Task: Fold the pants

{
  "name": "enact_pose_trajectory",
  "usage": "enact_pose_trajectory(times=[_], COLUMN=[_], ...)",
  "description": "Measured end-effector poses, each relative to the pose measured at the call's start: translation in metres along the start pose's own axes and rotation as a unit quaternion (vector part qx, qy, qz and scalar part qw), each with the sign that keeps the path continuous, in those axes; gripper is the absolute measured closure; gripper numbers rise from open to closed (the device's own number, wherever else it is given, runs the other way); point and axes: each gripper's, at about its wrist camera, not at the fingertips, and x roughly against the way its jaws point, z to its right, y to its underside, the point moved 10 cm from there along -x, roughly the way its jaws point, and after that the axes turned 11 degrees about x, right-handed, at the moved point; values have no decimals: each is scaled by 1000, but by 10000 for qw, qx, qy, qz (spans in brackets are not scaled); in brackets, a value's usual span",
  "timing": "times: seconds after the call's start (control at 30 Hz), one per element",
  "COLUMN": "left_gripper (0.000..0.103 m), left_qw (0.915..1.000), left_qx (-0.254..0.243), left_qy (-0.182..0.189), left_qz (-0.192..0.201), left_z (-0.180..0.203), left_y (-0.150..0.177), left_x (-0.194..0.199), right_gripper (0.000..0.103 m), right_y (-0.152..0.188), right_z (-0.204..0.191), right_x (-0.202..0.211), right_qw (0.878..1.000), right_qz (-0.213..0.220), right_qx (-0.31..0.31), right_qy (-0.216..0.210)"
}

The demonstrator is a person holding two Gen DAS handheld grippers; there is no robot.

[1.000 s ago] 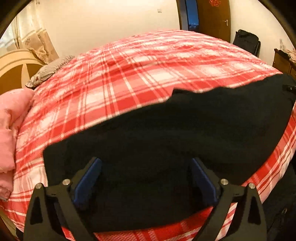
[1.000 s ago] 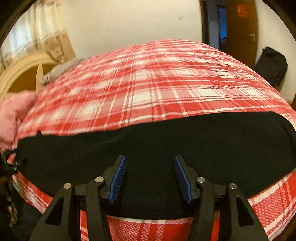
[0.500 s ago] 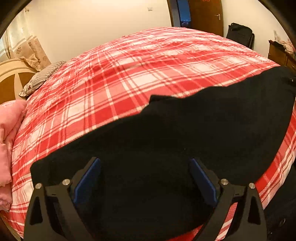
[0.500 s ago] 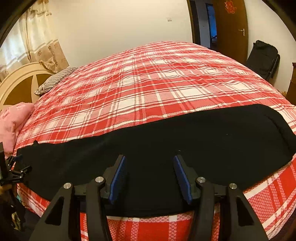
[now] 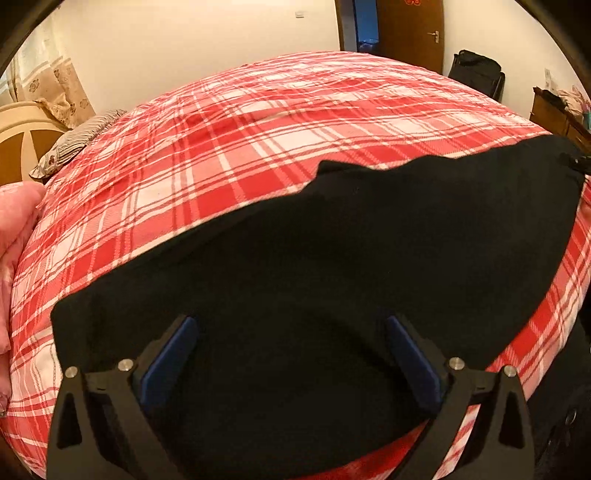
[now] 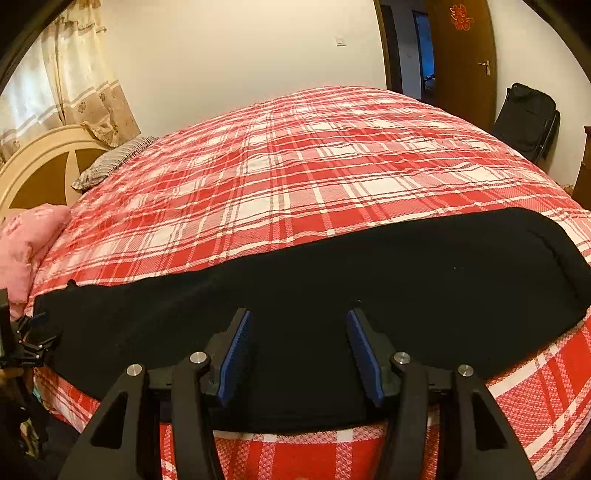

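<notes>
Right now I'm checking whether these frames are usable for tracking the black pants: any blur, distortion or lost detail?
Left wrist view: strong fisheye bulge bends the red plaid bedspread; the black fabric pants read as a featureless dark mass, edges slightly soft. Right wrist view: same bulge, sharper; a seam shows near the pants' right end; warm, even lighting, no glare.

Red paper-cut ornament (image 6: 459, 17) on brown door (image 6: 461, 70), resembling Chinese double-happiness sign; strokes too small to read with certainty. Same ornament cut off at frame top in left wrist view. No other readable text.
</notes>
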Motion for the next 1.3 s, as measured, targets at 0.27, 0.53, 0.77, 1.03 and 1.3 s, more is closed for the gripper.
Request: enact_pose_trajectory(times=[0.27, 0.53, 0.77, 1.03, 1.3], left_gripper=[0, 0, 0, 0, 0], left_qw=[9984, 9965, 9961, 9980, 9987], left_qx=[493, 174, -256, -91, -22], left_qy=[-101, 382, 570, 490, 459], left_qz=[265, 728, 621, 380, 224], left_z=[-26, 32, 75, 78, 75], left_y=[-6, -39, -45, -41, -32], left_x=[20, 39, 18, -1, -10], right_gripper=[47, 47, 47, 47, 47], right_y=[-10, -11, 25, 36, 26], right_z=[26, 119, 164, 180, 189], right_x=[35, 113, 119, 92, 72], right_qw=[9980, 9805, 9634, 9561, 9473], right_qz=[518, 1110, 907, 592, 624], right_qx=[-372, -1508, -2506, -2869, -3129], right_qy=[-29, 588, 297, 42, -291])
